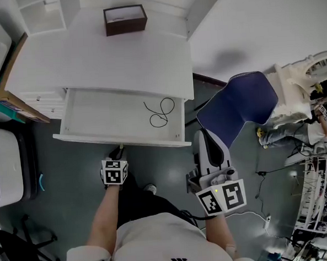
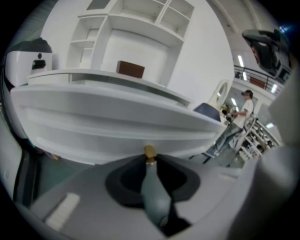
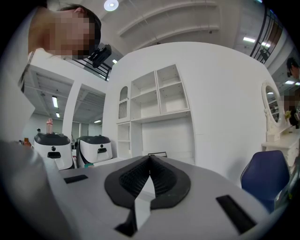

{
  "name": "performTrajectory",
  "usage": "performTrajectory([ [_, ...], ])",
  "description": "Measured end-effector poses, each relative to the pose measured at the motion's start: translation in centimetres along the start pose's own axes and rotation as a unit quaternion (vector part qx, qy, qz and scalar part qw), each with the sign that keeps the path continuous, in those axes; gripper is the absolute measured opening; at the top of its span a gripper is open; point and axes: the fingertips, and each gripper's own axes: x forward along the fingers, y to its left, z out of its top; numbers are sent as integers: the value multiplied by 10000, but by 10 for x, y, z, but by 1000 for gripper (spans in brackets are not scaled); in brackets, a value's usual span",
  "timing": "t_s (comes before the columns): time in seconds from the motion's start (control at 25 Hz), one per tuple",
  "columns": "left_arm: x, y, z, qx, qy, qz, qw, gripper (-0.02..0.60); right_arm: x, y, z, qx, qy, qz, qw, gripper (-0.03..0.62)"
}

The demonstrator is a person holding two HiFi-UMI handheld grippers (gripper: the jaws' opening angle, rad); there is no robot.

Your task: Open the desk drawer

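Task looked nearly or fully done: drawer (image 1: 90, 112) stood pulled well out from under the white desk (image 1: 104, 59), its inside open to the head view, with a loose black cord (image 1: 161, 113) lying at its right end. Whether any travel was left, cannot tell; probably only letting go remained.

Left tool (image 2: 150, 157) was clamped on the small brass knob (image 2: 149, 151) at the middle of the drawer front, angled downward, forearm reaching straight out from the body.

Right tool (image 3: 150, 161) had its jaws together with nothing between them. It was held about level beside the drawer's right corner, apart from it, and took no part in the pull.

Brown box (image 1: 124, 19) sat at the back of the desk, blue chair (image 1: 239, 103) off to the right.
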Motion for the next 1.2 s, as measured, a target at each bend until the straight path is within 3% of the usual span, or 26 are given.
performTrajectory([
  [0.44, -13, 1, 3, 126, -131, 101, 9998, 75, -9, 3, 3, -20, -80, 41, 10000, 2],
  [0.56, -22, 5, 9, 134, -263, 177, 9994, 5, -9, 7, 3, -13, -120, 105, 9999, 2],
  [1.2, -90, -4, 69, 295, -1188, 328, 9919, 5, -16, 7, 1, -9, -208, 300, 9993, 2],
])
